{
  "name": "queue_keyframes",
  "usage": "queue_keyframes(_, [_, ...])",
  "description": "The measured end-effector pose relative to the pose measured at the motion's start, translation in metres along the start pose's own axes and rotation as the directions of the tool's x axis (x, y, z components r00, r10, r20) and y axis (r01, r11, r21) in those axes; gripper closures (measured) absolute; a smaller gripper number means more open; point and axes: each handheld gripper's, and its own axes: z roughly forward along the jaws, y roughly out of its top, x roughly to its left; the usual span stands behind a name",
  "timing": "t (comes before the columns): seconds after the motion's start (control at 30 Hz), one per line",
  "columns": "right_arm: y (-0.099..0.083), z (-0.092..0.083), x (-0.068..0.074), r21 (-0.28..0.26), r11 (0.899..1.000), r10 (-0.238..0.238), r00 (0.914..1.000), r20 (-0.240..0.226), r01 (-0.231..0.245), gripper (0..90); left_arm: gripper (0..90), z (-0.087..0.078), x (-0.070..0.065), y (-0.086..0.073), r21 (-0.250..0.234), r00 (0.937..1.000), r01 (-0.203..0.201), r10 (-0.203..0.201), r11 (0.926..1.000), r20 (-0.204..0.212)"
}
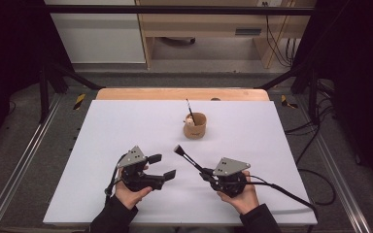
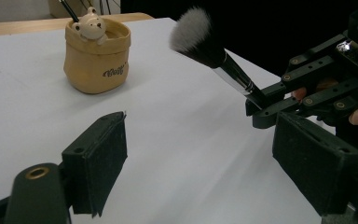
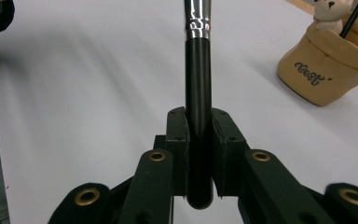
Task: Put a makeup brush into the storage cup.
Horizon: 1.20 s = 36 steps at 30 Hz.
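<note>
White tabletop (image 1: 126, 126): right tool (image 1: 205, 173) clenches a makeup brush (image 1: 188, 158) slanting up-left, bristles away; left tool (image 1: 161, 166) released.

Most of the white counter (image 1: 126, 121) lies bare, with wide room to the left and along the near edge. The tan cup (image 1: 194, 126) stands alone toward the far middle. Between the two grippers the slanting makeup brush (image 1: 187, 156) crosses the gap, its bristles raised toward the cup.

Both handheld grippers, left gripper (image 1: 162, 166) and right gripper (image 1: 204, 171), are matte black plastic with brass-ringed screw holes, flat padded fingers (image 2: 103, 158) and a grey three-cornered top plate (image 1: 134, 156); black cables trail back. The person wears dark sleeves (image 1: 111, 217).
</note>
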Motion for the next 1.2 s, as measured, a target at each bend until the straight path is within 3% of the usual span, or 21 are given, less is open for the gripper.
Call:
queue_keyframes(0.33, [0.006,-0.005,-0.006,-0.03,0.999,0.011,0.9998,0.016,-0.011,79.5,17.4,0.004,-0.005,0.011,-0.019,0.9996,-0.004,0.005,0.9998,0.028])
queue_keyframes(0.53, [0.008,-0.005,-0.006,-0.042,0.999,0.016,0.9998,0.015,-0.016,79.5,18.5,0.011,-0.006,0.016,-0.037,0.9989,0.016,-0.014,0.9992,0.045])
queue_keyframes(1.2, [0.01,0.003,0.001,-0.053,0.998,0.016,0.9998,-0.012,-0.016,79.4,23.9,0.023,-0.01,0.013,-0.058,0.9959,0.036,-0.031,0.9977,0.084])
